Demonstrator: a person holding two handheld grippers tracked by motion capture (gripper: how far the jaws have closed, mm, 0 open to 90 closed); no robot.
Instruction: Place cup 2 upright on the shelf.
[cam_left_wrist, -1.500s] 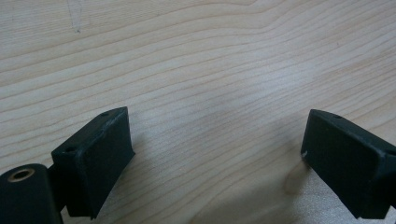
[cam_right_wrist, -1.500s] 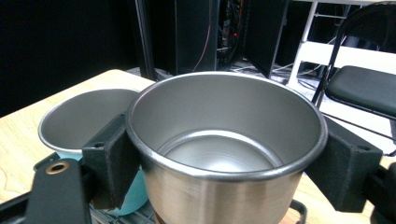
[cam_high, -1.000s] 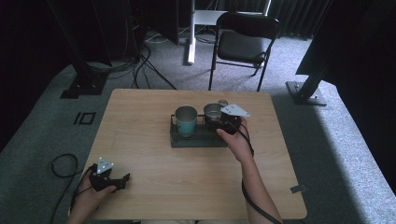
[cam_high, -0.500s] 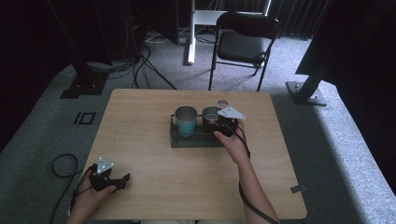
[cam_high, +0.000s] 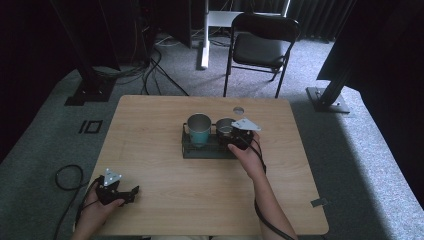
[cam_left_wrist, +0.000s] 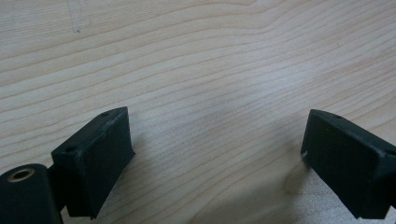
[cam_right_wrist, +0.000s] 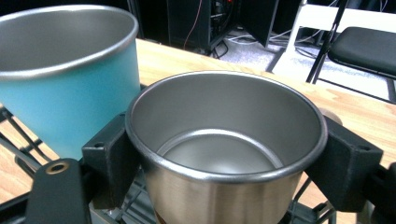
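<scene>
Two black jaws of the right gripper (cam_right_wrist: 226, 154) clamp a bare steel cup (cam_right_wrist: 224, 144) between them, one pad pressed to each side of its wall just below the rim. The cup stands upright in the right half of a dark wire rack (cam_high: 207, 149) at mid-table, with a teal cup (cam_right_wrist: 65, 79) just beside it on the left, also upright in the rack. Both cups appear empty. Well apart at the near left corner of the wooden table (cam_high: 165, 192), the left gripper (cam_left_wrist: 215, 154) rests with jaws spread wide over bare wood, holding nothing. A folding chair (cam_high: 262, 47) stands on the carpet beyond the far edge.
</scene>
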